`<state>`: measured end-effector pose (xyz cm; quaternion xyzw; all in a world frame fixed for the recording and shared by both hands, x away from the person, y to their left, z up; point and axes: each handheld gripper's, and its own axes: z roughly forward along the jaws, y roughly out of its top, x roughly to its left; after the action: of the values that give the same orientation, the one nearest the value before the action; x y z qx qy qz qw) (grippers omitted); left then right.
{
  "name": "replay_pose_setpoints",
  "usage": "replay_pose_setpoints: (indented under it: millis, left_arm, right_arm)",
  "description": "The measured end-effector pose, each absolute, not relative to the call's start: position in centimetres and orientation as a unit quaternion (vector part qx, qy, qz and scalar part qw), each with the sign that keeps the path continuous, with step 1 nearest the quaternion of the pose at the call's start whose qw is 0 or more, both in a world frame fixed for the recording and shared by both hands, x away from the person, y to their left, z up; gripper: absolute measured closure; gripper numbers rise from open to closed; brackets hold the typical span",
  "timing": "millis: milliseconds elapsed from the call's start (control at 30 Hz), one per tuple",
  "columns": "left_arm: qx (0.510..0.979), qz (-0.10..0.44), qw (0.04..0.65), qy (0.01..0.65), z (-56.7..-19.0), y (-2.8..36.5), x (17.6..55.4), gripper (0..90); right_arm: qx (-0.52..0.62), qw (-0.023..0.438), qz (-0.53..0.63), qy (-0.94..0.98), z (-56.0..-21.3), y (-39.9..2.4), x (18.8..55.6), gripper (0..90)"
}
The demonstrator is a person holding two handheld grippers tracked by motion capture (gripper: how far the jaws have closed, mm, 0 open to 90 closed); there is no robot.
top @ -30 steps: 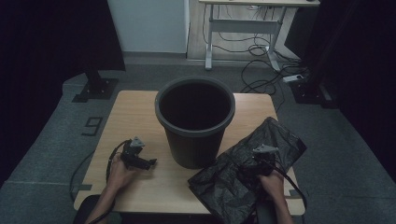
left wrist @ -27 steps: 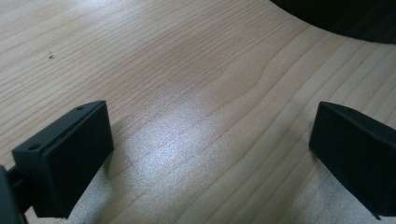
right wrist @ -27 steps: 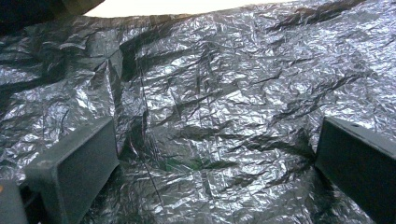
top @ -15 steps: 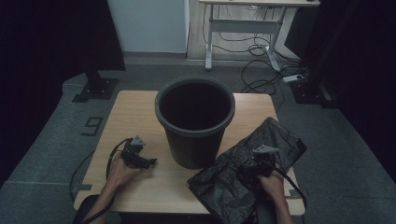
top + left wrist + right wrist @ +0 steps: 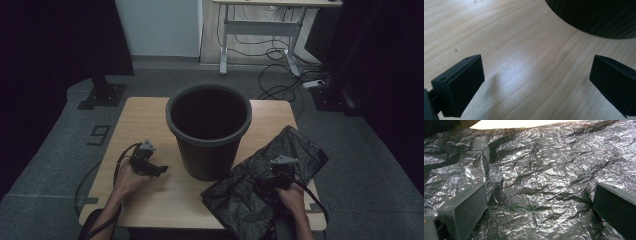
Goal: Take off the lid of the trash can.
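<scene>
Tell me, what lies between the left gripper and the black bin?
Only bare wooden table: the left gripper view shows the left gripper open, nothing before the bin.

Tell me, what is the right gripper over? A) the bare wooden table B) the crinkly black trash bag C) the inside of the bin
B: the right gripper sits open over the crinkly black trash bag, which lies flat on the table beside the black bin.

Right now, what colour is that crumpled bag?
Black and shiny, the crumpled plastic bag shows best in the right gripper view.
</scene>
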<state>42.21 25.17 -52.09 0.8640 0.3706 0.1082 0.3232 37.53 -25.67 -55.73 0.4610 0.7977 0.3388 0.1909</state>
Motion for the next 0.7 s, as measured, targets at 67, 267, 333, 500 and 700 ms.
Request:
replay_pose_setpoints:
  millis: [67, 267, 333, 500, 700]
  left_arm:
    - [0.865, 0.101, 0.322, 0.372, -51.6, 25.1, 42.4, 0.0]
    - [0.871, 0.103, 0.31, 0.368, -49.4, 24.9, 43.3, 0.0]
    - [0.871, 0.098, 0.314, 0.366, -48.6, 25.0, 43.6, 0.0]
    - [0.871, 0.097, 0.316, 0.363, -46.8, 24.9, 44.4, 0.0]
    - [0.869, 0.096, 0.323, 0.362, -44.9, 24.8, 45.5, 0.0]
  right_arm:
    - [0.461, 0.191, 0.339, 0.798, -55.7, -25.7, 37.5, 0.0]
    - [0.461, 0.191, 0.339, 0.798, -55.7, -25.7, 37.5, 0.0]
    - [0.461, 0.191, 0.339, 0.798, -55.7, -25.7, 37.5, 0.0]
    - [0.461, 0.191, 0.339, 0.798, -55.7, -25.7, 37.5, 0.0]
    - [0.461, 0.191, 0.339, 0.797, -55.7, -25.7, 37.5, 0.0]
